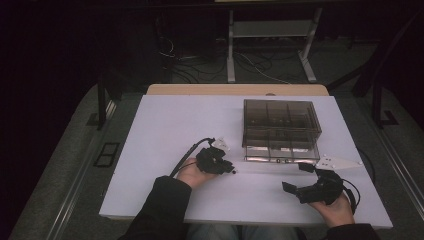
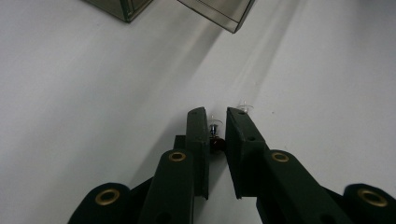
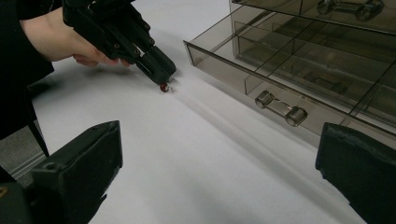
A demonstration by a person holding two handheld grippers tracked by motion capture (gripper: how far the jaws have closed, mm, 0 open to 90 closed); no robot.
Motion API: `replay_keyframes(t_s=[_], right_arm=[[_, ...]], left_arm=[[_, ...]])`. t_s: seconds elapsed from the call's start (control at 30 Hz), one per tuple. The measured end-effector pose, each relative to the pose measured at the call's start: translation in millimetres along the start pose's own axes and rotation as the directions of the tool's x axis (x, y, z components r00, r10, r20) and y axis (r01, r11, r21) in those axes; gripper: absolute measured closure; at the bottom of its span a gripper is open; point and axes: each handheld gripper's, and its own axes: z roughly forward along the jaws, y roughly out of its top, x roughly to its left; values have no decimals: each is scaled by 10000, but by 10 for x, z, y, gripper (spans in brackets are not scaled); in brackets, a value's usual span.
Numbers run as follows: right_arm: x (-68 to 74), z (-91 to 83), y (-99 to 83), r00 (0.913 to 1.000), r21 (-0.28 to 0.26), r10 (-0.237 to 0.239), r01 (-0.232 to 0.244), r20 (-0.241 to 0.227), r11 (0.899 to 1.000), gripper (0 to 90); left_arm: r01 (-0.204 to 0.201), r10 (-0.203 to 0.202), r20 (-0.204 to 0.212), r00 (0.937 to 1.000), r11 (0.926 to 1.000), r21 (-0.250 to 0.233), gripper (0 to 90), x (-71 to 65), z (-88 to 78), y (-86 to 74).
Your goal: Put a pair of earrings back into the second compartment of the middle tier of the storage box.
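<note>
Black left gripper (image 2: 216,135) angled onto earring (image 2: 215,142)

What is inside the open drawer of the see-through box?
The pulled-out drawer of the smoky box has dividers, and the compartments in sight look empty. Its back part sits under the box's tinted top, too dim to tell.

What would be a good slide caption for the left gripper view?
Left gripper fingers shut on a small red-and-clear earring on the white table.
</note>
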Motion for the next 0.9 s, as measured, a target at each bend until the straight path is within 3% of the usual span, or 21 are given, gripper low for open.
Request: replay_keyframes(t_s=[0.2,0.33,0.37,0.43,0.57,0.9], right_arm=[[0,-3,-2,10000,-16,33,-33,-25,10000,3],[-6,-7,-5,10000,-16,51,-51,-9,10000,3],[-7,-8,-5,10000,1,47,-47,-14,10000,3],[-8,-10,-7,10000,7,43,-43,-7,10000,3],[-12,-15,-10,10000,-48,56,-56,-10,10000,3],[-28,-27,-17,9998,-91,156,-157,-97,9998,3]], left_arm=[[-160,160,6,9999,9996,224,791,13,-10,17],[6,-7,21,10000,9995,305,791,5,-21,22],[223,-223,-2,9998,9996,146,791,-10,-17,22],[23,-23,48,10000,9999,100,791,10,-41,31],[384,-381,369,9986,9992,-87,791,46,-121,45],[567,-545,414,9977,9969,-537,791,66,-320,175]])
